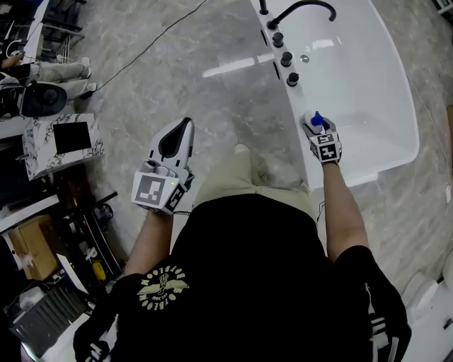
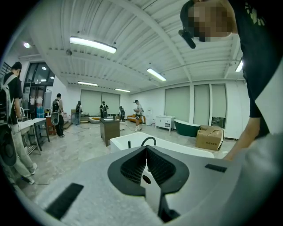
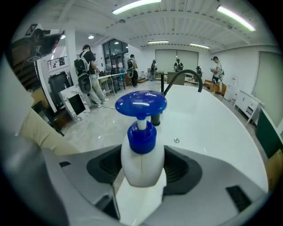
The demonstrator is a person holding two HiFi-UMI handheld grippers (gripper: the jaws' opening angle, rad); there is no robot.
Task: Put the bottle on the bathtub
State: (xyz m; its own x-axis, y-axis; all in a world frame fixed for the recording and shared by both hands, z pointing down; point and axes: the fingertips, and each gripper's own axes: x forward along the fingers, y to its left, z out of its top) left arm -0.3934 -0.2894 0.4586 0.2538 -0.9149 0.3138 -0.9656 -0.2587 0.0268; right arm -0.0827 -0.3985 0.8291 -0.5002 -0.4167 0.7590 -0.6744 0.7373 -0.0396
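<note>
A white pump bottle (image 3: 142, 161) with a blue cap and pump head sits between the jaws of my right gripper (image 3: 142, 170), which is shut on it. In the head view that gripper (image 1: 320, 133) holds the bottle (image 1: 317, 120) over the near left rim of the white bathtub (image 1: 368, 92). Whether the bottle touches the rim is unclear. My left gripper (image 1: 175, 141) hangs over the floor left of the tub, with its jaws pressed together and nothing in them (image 2: 146, 165).
A black faucet (image 1: 301, 8) and several black knobs (image 1: 286, 59) line the tub's left rim ahead of the bottle. A cable (image 1: 148, 46) runs over the grey marble floor. Boxes and clutter (image 1: 49, 212) stand at the left. Several people (image 3: 88, 75) stand far off.
</note>
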